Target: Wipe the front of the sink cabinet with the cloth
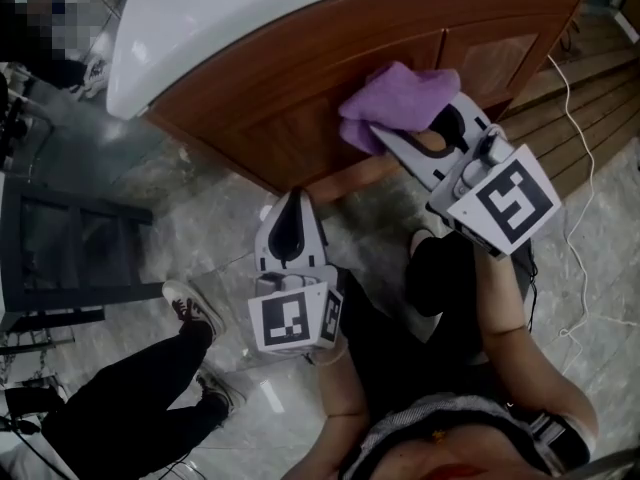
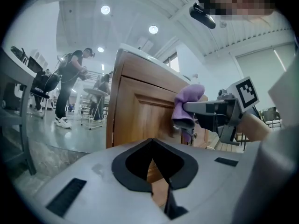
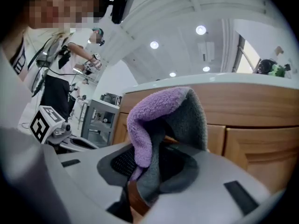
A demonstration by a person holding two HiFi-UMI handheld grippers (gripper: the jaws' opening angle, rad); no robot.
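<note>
**Right gripper** (image 3: 148, 181): jaws clamped on a bunched fold of the purple-and-grey terry cloth (image 3: 161, 108). The rest of the cloth stands free past the tips.

**Handling:** we judge the cloth light, soft and floppy, with a grippy nap and nothing to break. A pinch on a gathered fold, as here, leaves a loose pad to face the wood.

**Location:** at the brown panelled wooden front of the sink cabinet (image 1: 280, 108), below the white sink rim (image 1: 250, 18) and beside the seam between two doors. We cannot tell whether it is in firm contact.

**Left gripper** (image 1: 292, 200): jaws together with nothing between them, near the front's bottom edge, over the grey marbled floor (image 1: 200, 208).
</note>
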